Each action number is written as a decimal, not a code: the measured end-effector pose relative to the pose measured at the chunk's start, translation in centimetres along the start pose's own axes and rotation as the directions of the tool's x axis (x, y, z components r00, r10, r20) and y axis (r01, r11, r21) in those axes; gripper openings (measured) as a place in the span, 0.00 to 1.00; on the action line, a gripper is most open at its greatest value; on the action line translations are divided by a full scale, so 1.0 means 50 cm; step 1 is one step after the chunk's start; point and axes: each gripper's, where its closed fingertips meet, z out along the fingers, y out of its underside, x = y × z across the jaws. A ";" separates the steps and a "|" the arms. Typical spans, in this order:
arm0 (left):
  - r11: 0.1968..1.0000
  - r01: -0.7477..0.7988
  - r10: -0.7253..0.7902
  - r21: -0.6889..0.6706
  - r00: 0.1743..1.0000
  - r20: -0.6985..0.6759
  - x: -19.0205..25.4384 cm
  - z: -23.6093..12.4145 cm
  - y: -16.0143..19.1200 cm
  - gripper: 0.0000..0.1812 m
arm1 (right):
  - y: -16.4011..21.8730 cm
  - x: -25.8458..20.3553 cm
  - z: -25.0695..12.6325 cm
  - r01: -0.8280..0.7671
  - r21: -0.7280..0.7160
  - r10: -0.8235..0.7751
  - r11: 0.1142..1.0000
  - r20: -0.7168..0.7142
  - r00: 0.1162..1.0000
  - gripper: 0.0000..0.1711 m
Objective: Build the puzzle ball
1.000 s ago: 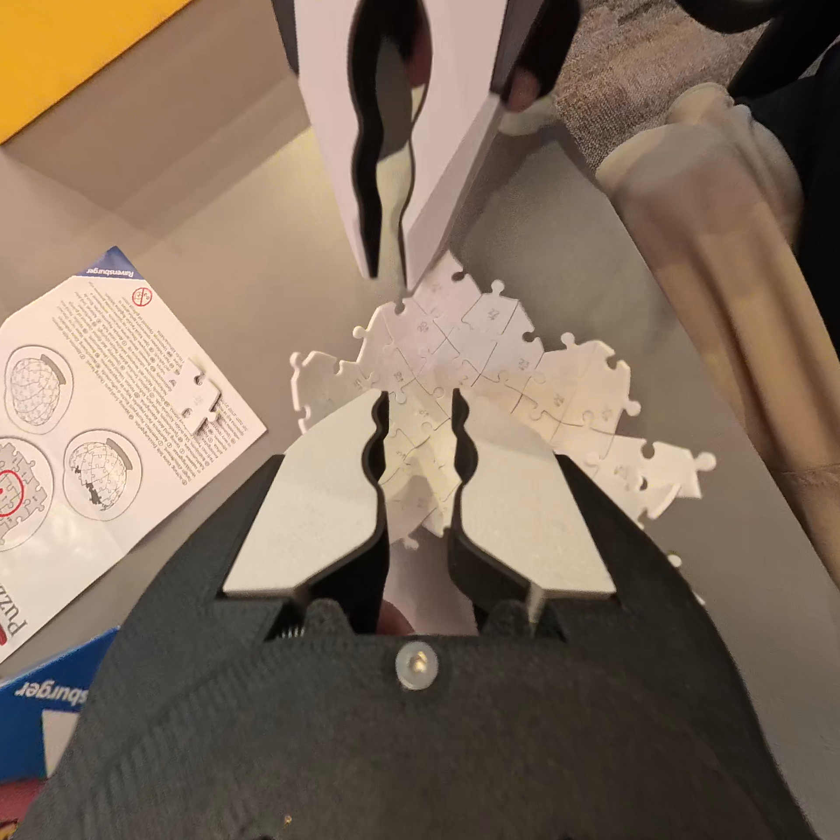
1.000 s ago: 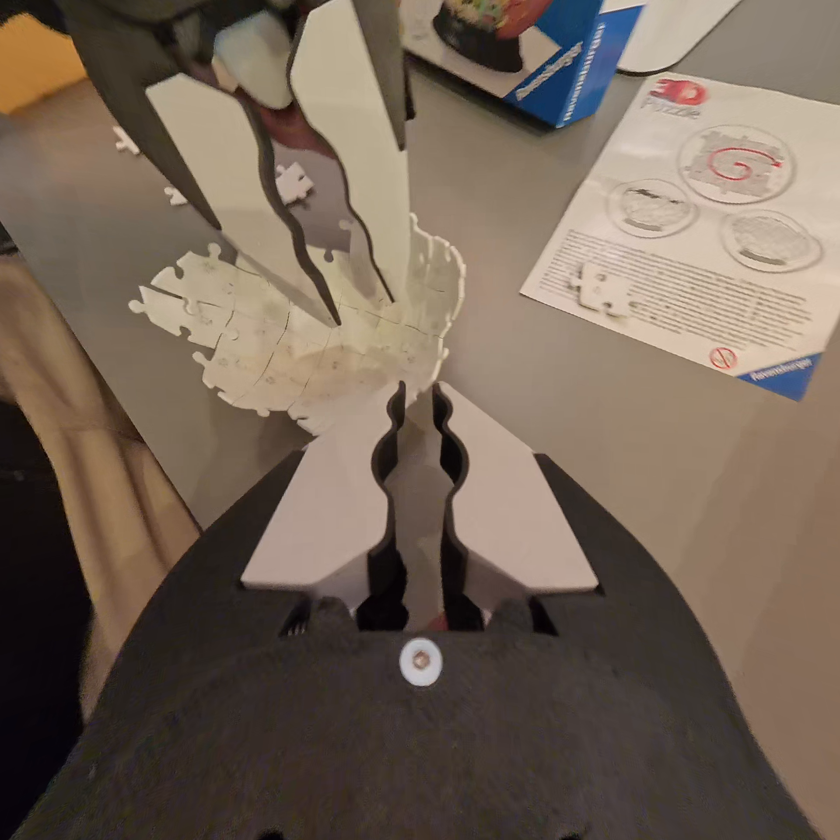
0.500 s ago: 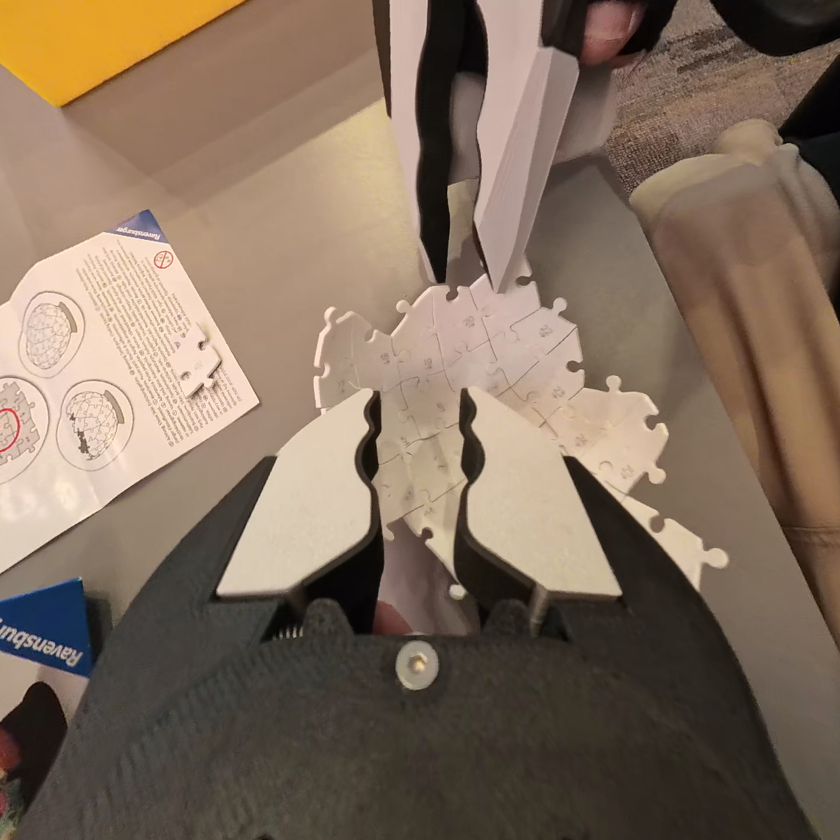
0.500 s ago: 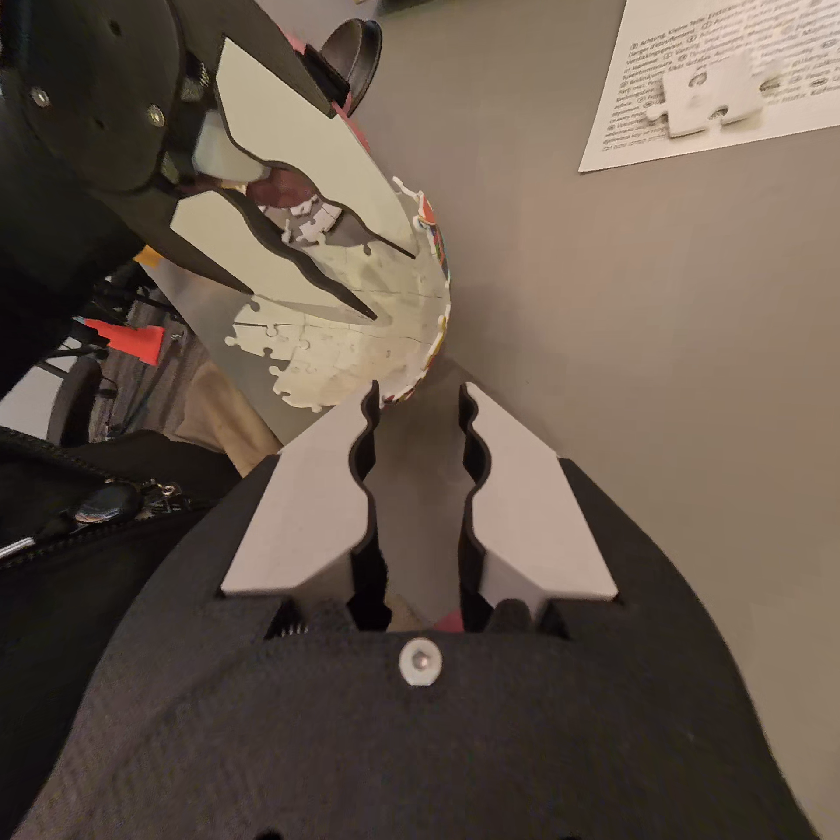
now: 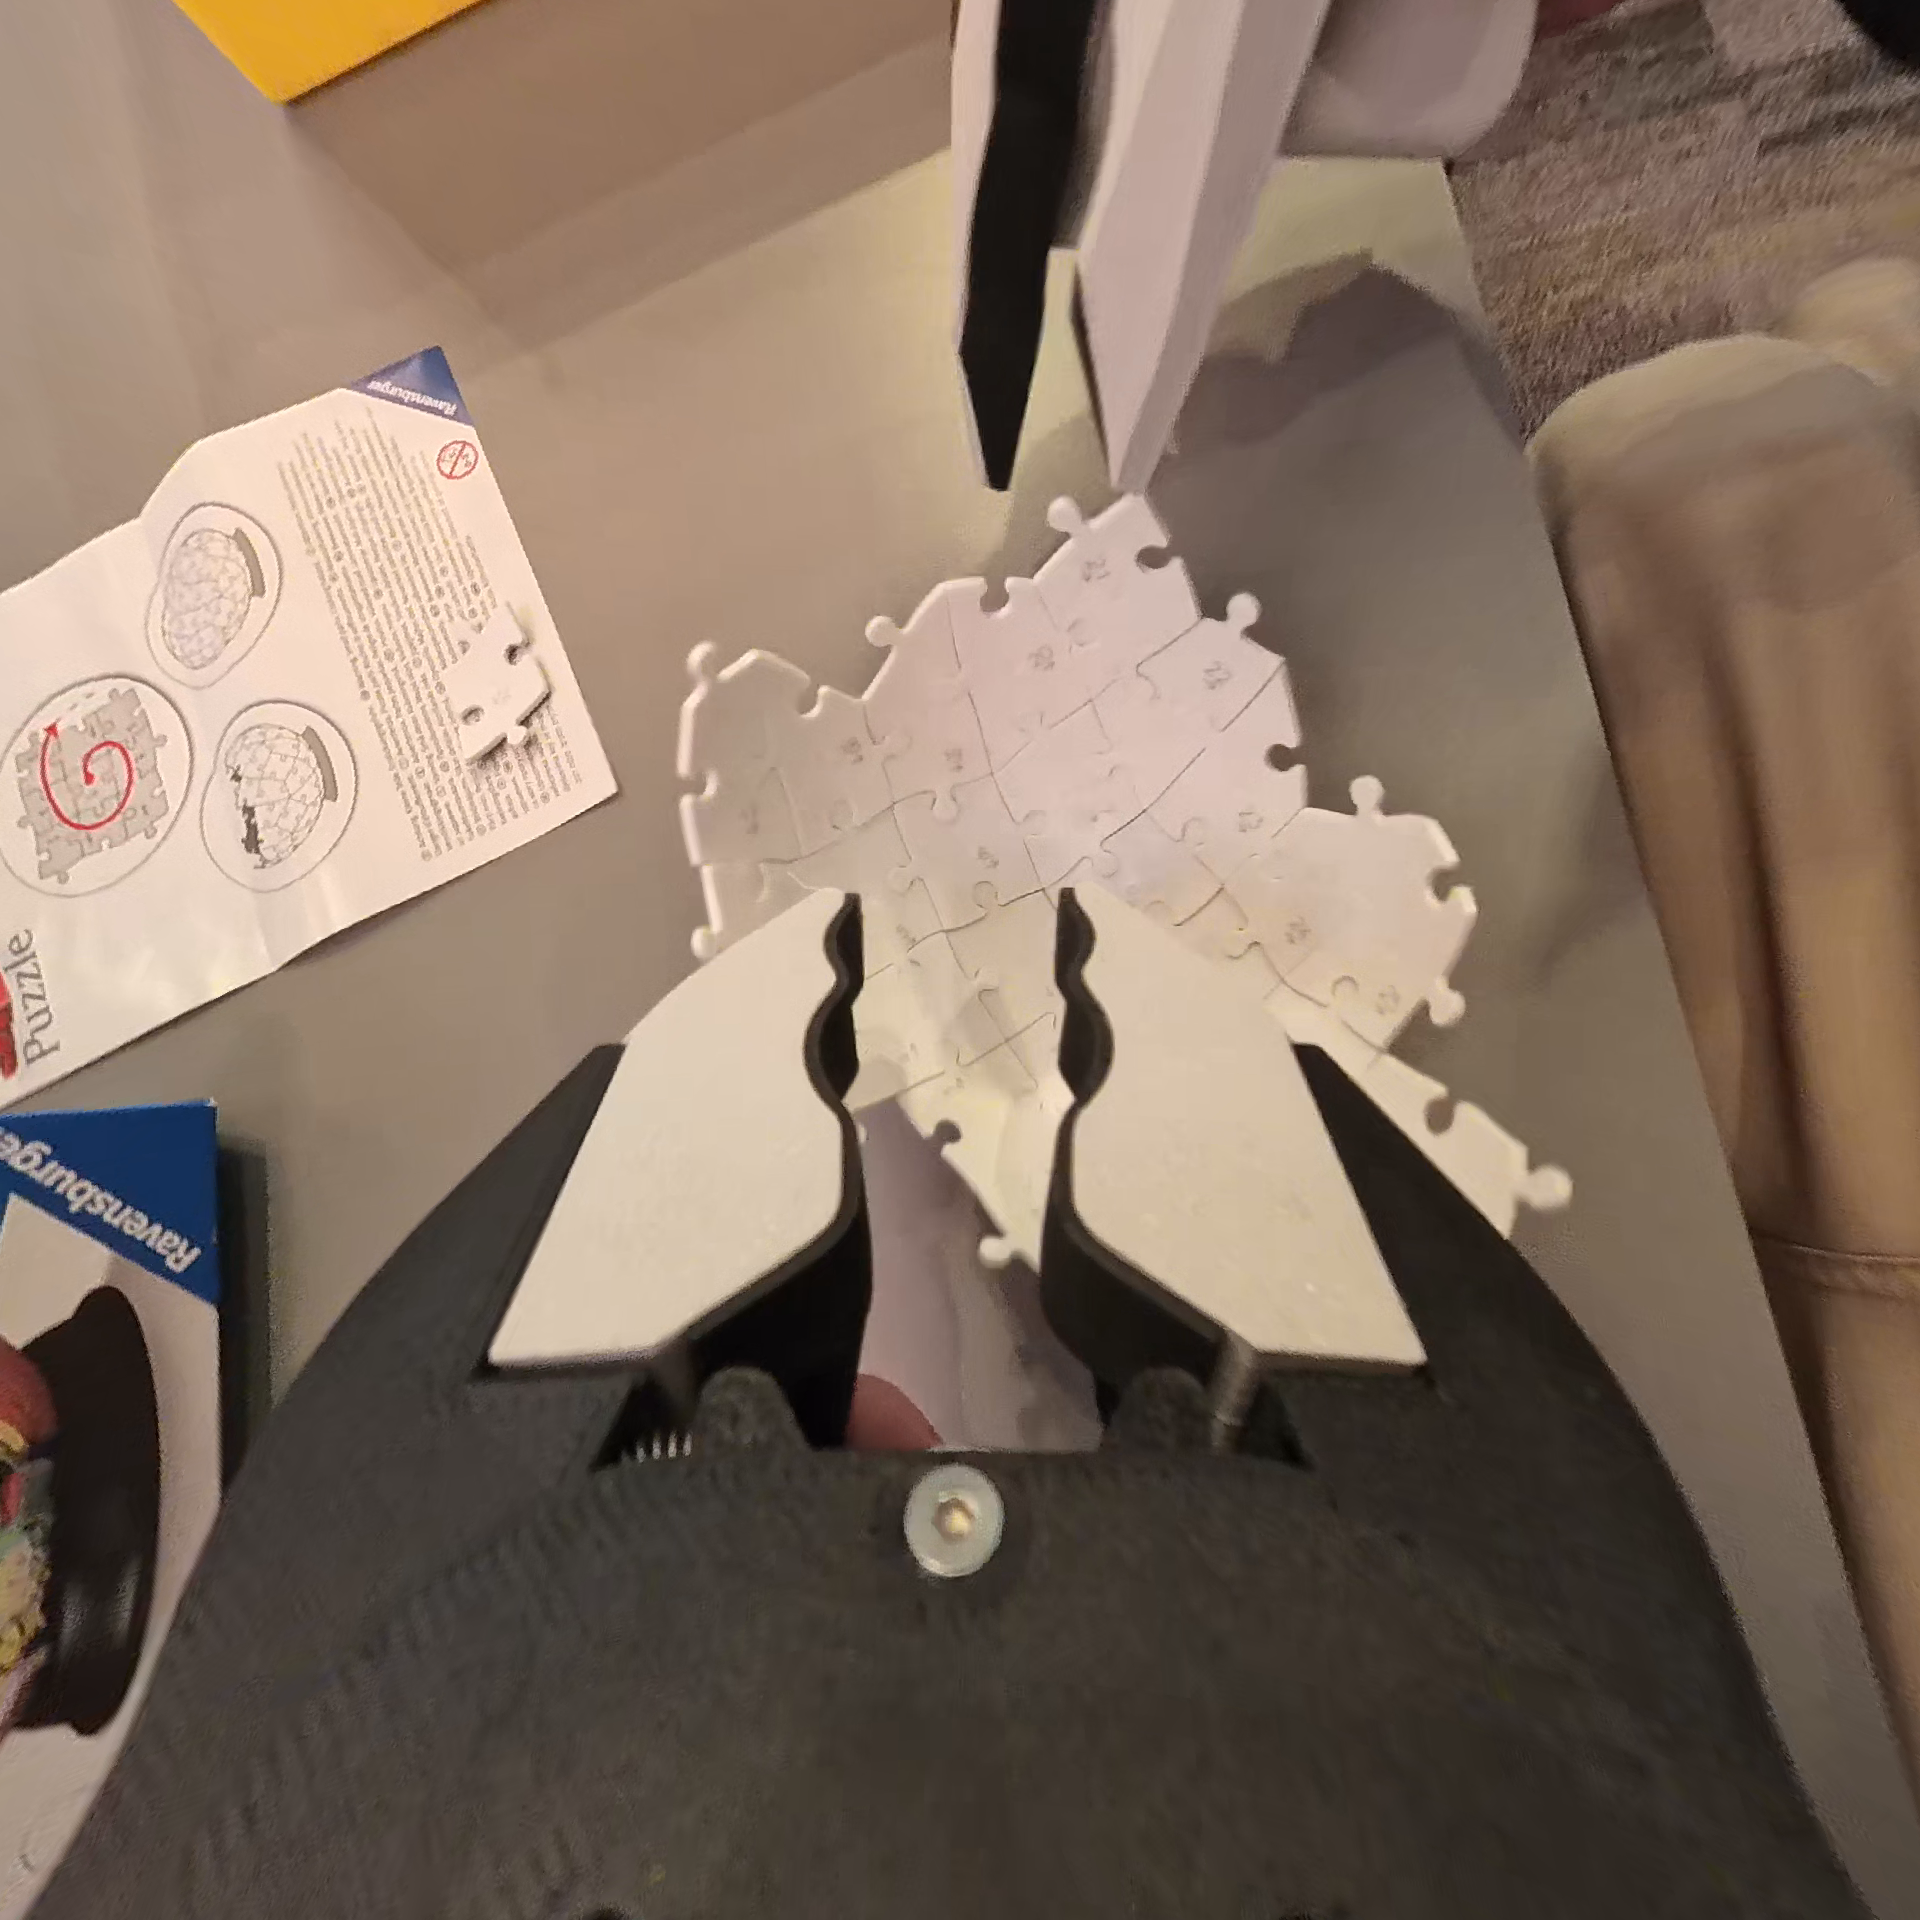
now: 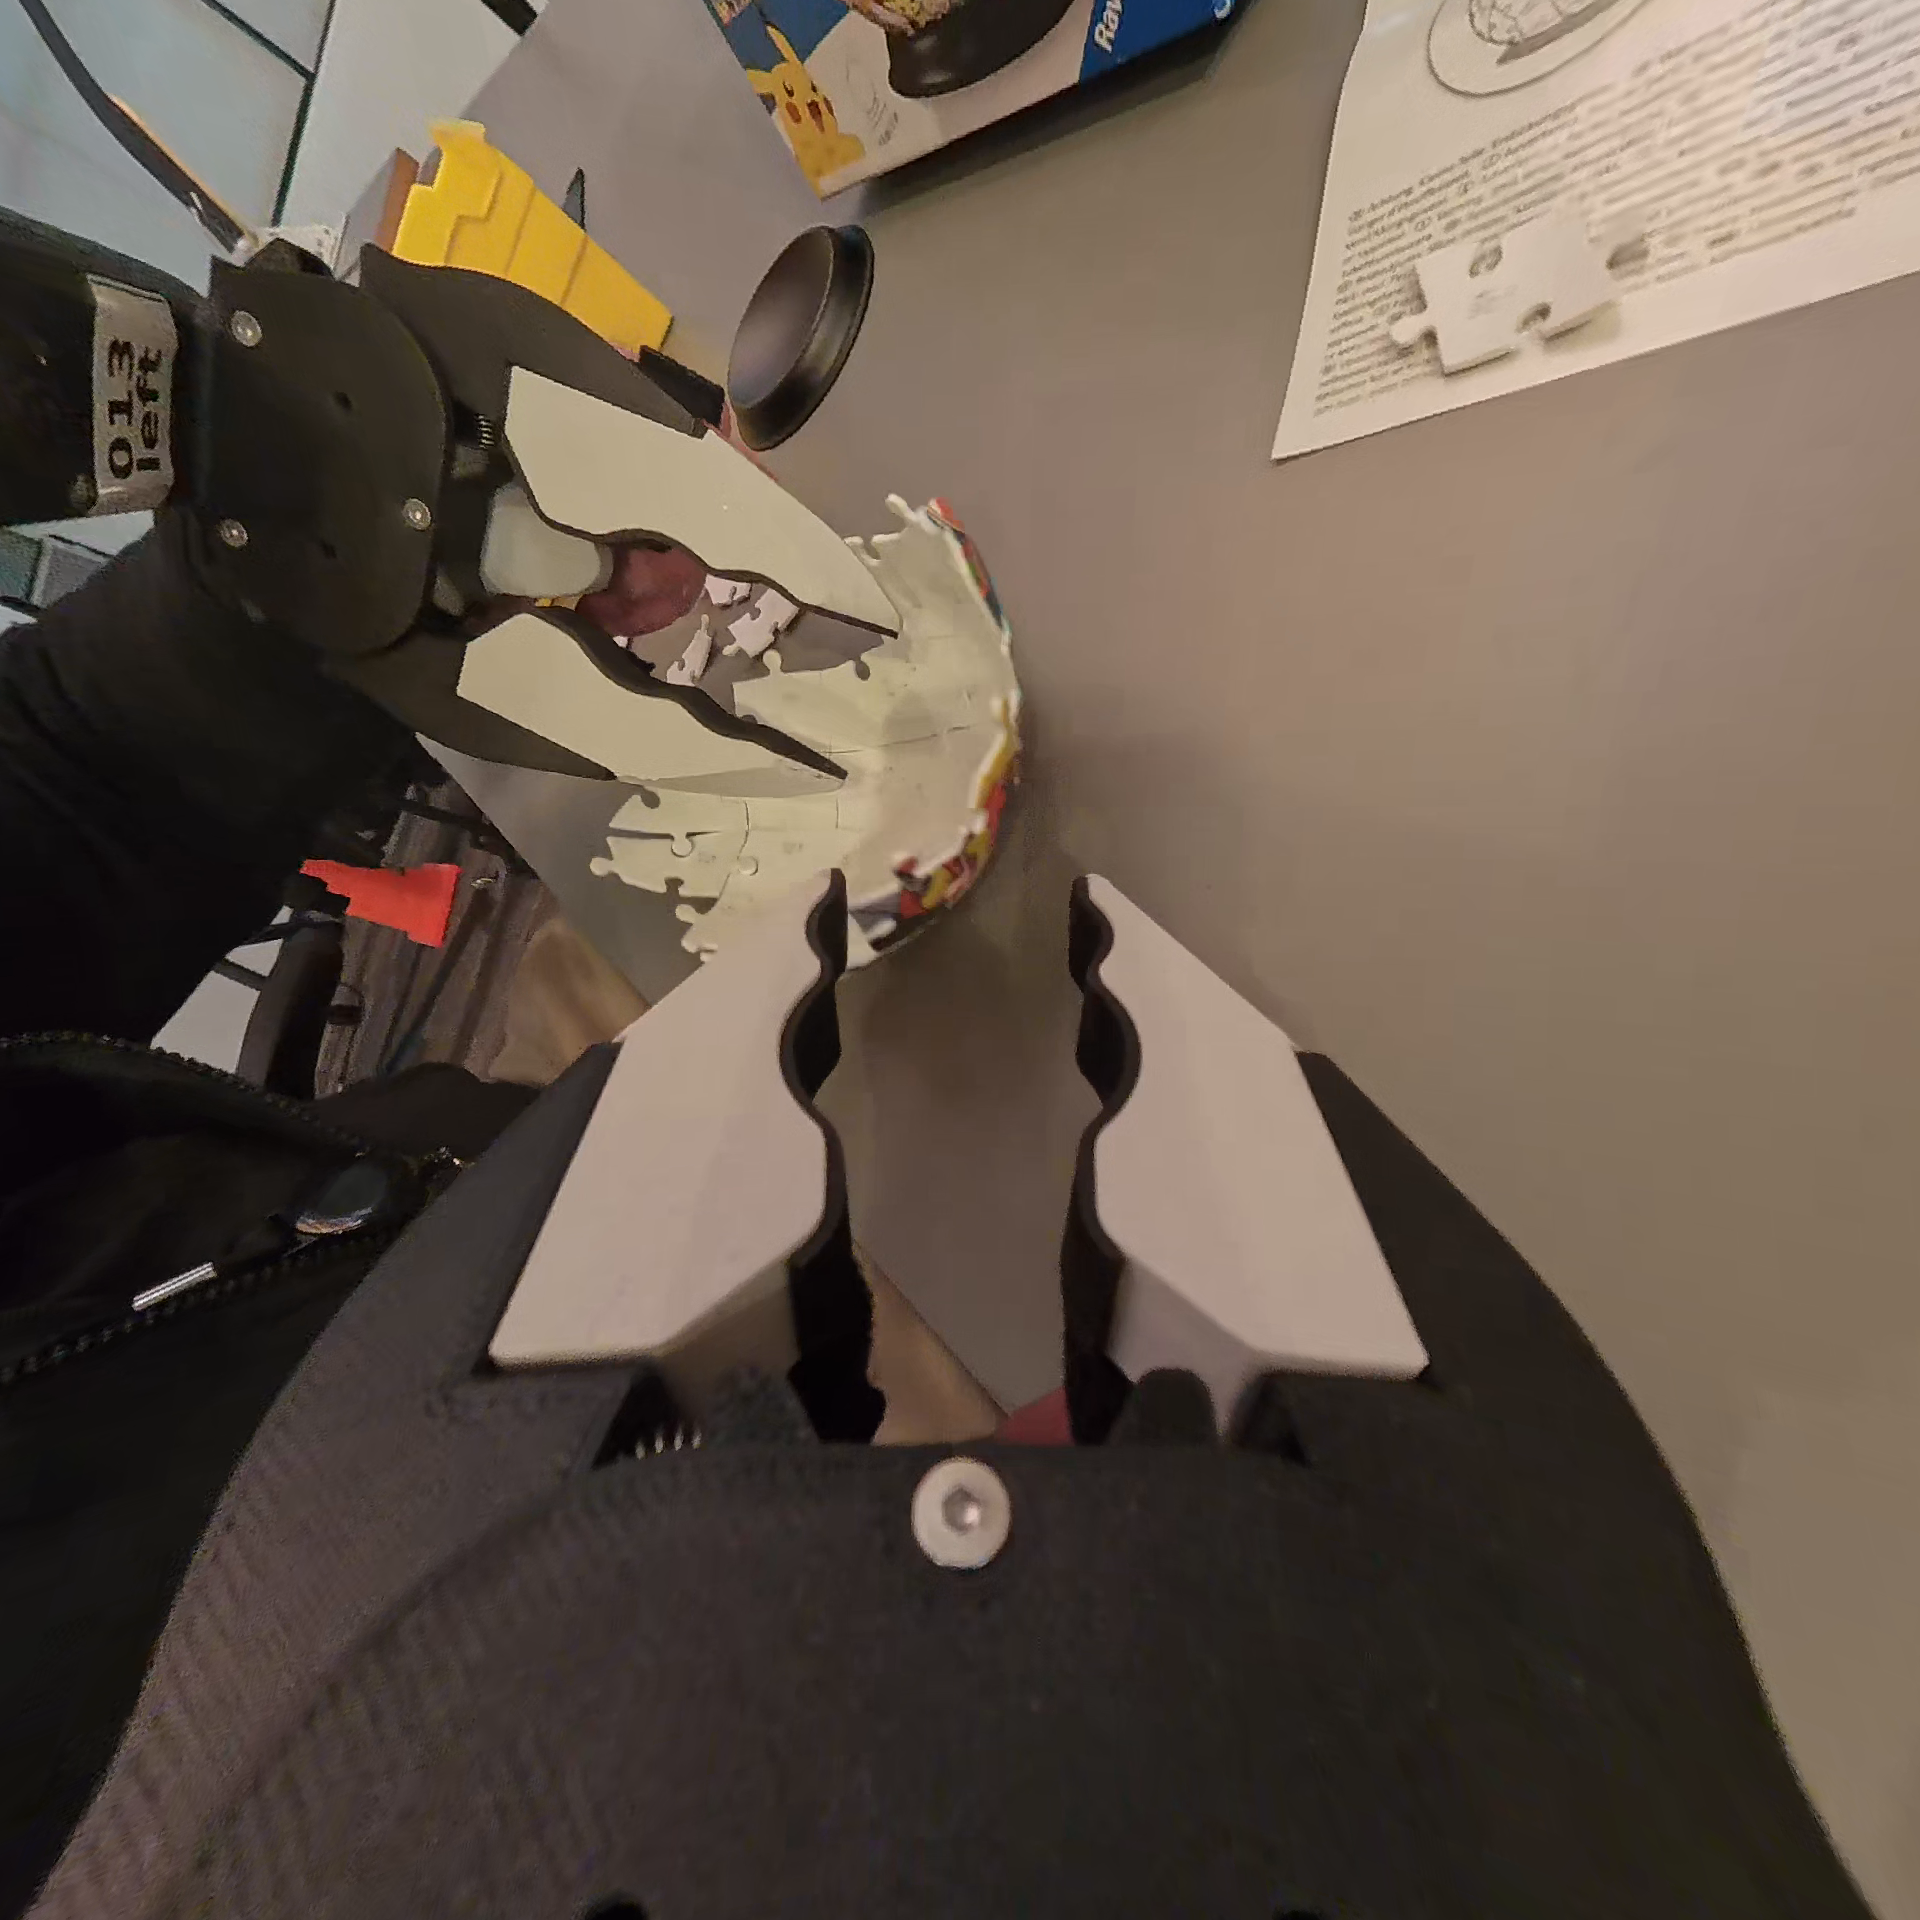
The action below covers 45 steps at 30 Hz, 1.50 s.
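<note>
Inspecting the work: the partial puzzle shell [image 5: 1049,790] — a curved bowl of joined white-backed pieces, printed colour on its outer face — rests on the grey table [image 6: 1351,831]. It lies directly ahead of the left gripper [image 5: 961,914], whose fingers stand apart at a moderate gap with their tips over the shell's inner surface. Whether either tip touches the pieces cannot be told; nothing is clamped between them.

The right gripper [image 6: 951,894] is likewise parted and empty. The shell's near rim lies just beyond and to the left of its fingertips, close but apparently clear of them. In the left wrist view the right gripper's tips hang just past the shell's far edge.

A loose puzzle piece [image 6: 1501,296] lies on the instruction leaflet [image 6: 1621,208], ahead and to the right of the right gripper, well apart from the shell. More loose pieces [image 6: 743,623] show beyond the left gripper's fingers. The puzzle box [image 6: 935,73] and a black stand [image 6: 800,332] sit farther off.

Judgement: the ball is far from complete. The coming move turns on that loose piece — it lies on the right gripper's side, so the right gripper appears better placed to fetch it while the left steadies the shell.
</note>
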 end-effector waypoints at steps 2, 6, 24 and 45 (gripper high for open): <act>0.998 0.052 -0.052 0.040 0.999 0.009 -0.009 -0.017 -0.004 0.20 | -0.003 -0.005 0.001 0.024 0.004 -0.024 1.000 -0.009 1.000 0.26; 0.983 0.158 -0.165 0.096 0.984 0.067 -0.045 -0.059 0.009 0.21 | -0.015 -0.007 -0.007 0.022 0.051 -0.022 0.998 -0.006 1.000 0.27; 0.913 0.394 -0.409 0.108 0.886 0.220 -0.056 -0.185 0.138 0.21 | -0.017 0.019 -0.036 0.170 0.098 -0.156 0.981 -0.141 0.978 0.24; 0.954 0.299 -0.289 0.003 0.919 0.270 0.104 -0.146 0.178 0.26 | 0.033 0.002 -0.007 0.285 -0.095 -0.294 0.954 -0.093 0.951 0.24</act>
